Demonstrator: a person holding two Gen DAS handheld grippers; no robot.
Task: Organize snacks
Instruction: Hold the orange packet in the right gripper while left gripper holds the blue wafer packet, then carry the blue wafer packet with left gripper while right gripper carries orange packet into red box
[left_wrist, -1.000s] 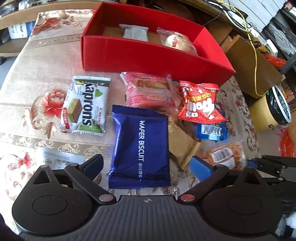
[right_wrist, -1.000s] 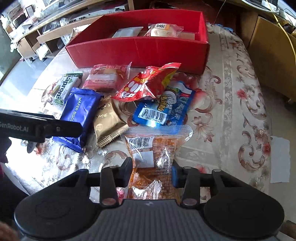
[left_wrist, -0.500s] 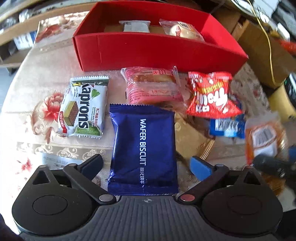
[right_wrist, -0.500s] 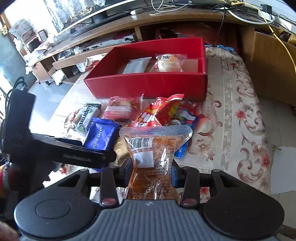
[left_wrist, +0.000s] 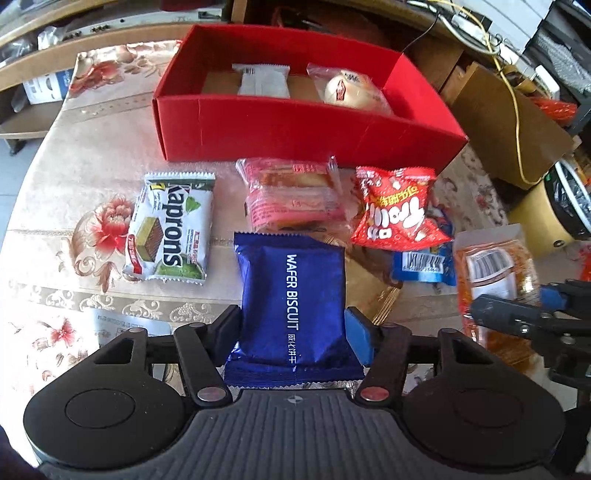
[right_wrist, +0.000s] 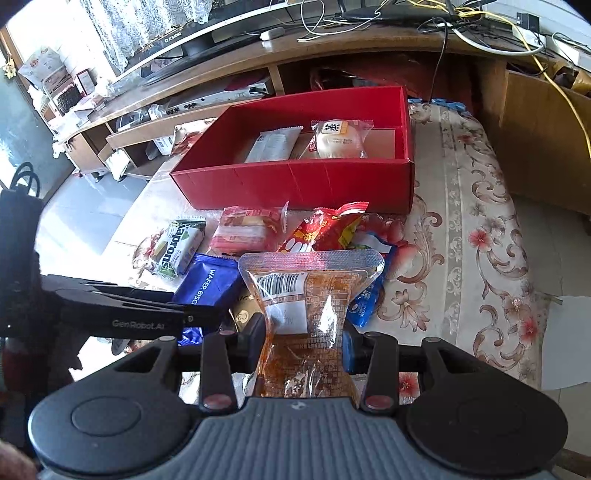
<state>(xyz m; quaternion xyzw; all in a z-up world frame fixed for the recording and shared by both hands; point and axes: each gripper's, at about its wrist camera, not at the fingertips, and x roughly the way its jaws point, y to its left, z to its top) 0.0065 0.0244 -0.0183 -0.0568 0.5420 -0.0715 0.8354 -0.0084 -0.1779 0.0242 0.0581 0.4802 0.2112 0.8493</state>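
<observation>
Tabletop red box (left_wrist: 295, 129) holds two wrapped snacks (left_wrist: 263, 79).

One red box (left_wrist: 295, 129); nine snack packets (left_wrist: 291, 295); two tongs (left_wrist: 293, 332).

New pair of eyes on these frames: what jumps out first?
The red box at the far side of the table, with a white packet and a wrapped bun inside. In front of it lies a scatter of snacks, where the left gripper is closing around the blue wafer biscuit pack. The right gripper is shut on a clear orange pouch, held up off the table.
</observation>
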